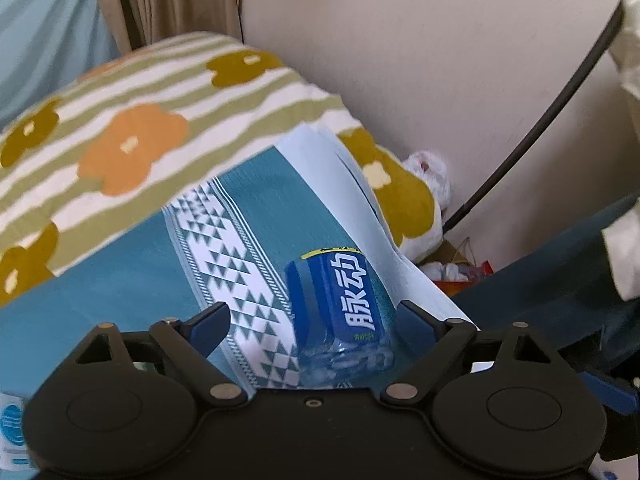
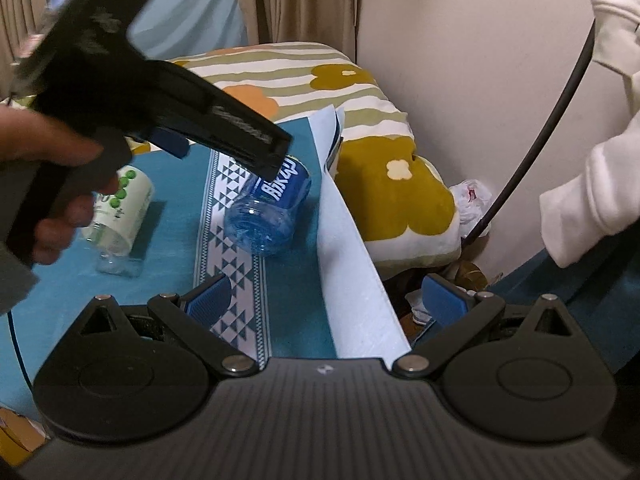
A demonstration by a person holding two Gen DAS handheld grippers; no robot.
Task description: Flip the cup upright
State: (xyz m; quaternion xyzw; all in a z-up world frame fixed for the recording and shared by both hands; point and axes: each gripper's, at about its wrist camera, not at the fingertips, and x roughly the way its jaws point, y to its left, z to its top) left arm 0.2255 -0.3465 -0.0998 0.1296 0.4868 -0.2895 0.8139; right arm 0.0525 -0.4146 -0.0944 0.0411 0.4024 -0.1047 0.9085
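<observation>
A blue cup cut from a clear bottle, with a blue label in white characters (image 1: 340,312), lies on its side on the teal cloth (image 1: 120,280). My left gripper (image 1: 316,316) is open, its blue-padded fingers on either side of the cup, not touching it. In the right wrist view the same cup (image 2: 268,212) lies with its clear end toward me, and the left gripper (image 2: 224,144) hovers over its label end. My right gripper (image 2: 324,308) is open and empty, nearer the front, above the table edge.
A second cup with a white and green label (image 2: 120,216) lies on its side at the left. A floral pillow (image 2: 360,128) sits behind. White foam board (image 2: 352,260) edges the table's right side. A black cable (image 2: 532,152) and clutter lie by the wall.
</observation>
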